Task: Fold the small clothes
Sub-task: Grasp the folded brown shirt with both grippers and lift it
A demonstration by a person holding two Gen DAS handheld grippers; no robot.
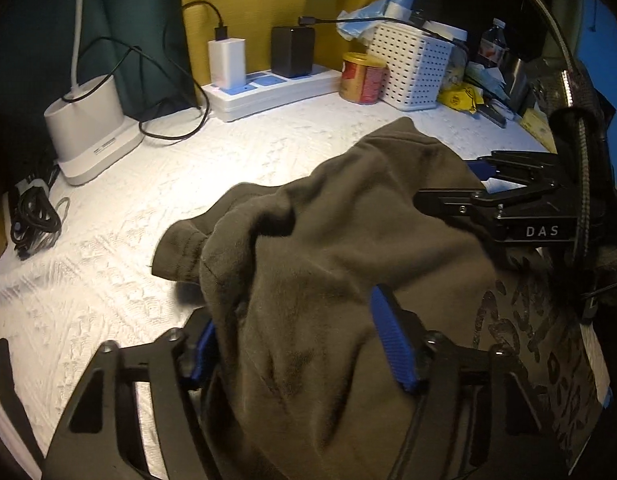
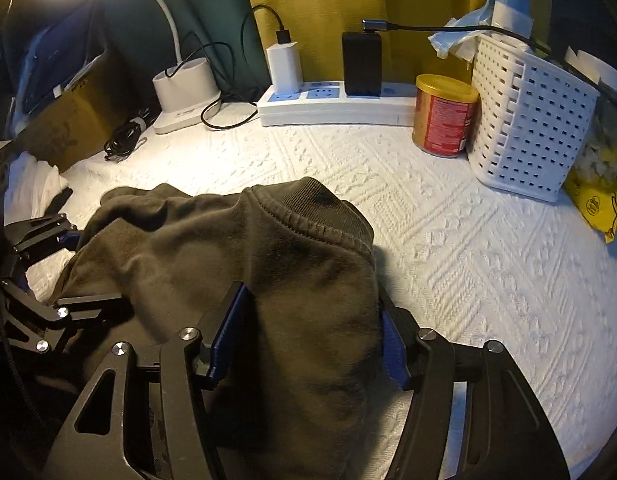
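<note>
A dark olive-grey garment with a black print lies bunched on the white textured cloth. My left gripper has its blue-padded jaws wide apart, with a thick fold of the garment draped between and over them. My right gripper also stands wide, with the garment's ribbed edge bunched between its blue pads. The right gripper shows in the left wrist view at the garment's right side. The left gripper shows in the right wrist view at its left side.
At the back stand a white lamp base, a power strip with chargers and cables, a gold-red can and a white basket. A cable bundle, a cardboard box and yellow packets lie at the sides.
</note>
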